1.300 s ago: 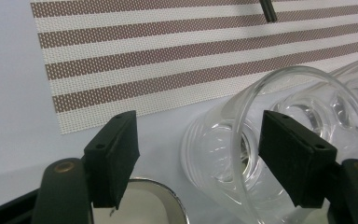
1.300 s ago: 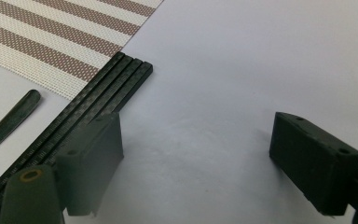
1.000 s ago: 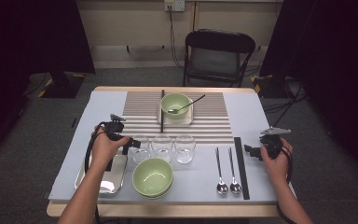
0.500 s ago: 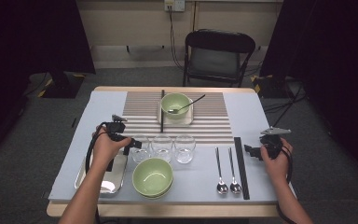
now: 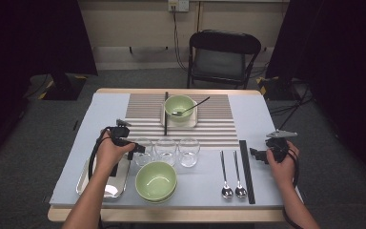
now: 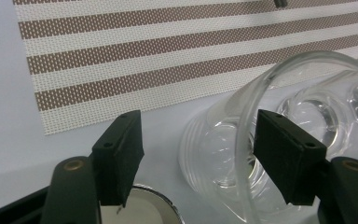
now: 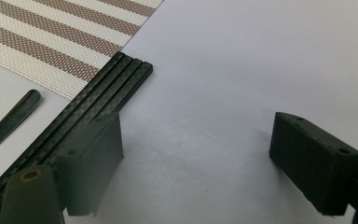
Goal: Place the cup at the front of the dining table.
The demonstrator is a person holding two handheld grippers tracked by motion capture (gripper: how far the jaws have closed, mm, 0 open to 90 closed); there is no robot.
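Clearly upright, the leftmost glass [image 5: 143,151] stands mouth up, its long axis vertical, first in a row of three along the near edge of the striped placemat [image 5: 143,110]. In the left gripper view its rim [image 6: 307,65] curves around the right-hand jaw, which sits inside the mouth, while the other jaw hangs outside over bare table. The left gripper [image 5: 134,149] has jaws apart that have just been closing, with the glass wall between them but not pinched. Just beside it are the middle glass [image 5: 166,149], the green bowl [image 5: 156,181] and the metal tray [image 5: 86,180]. Well apart, the right gripper [image 5: 256,155] rests with jaws wide over open tabletop, beside the black chopsticks [image 7: 98,93].
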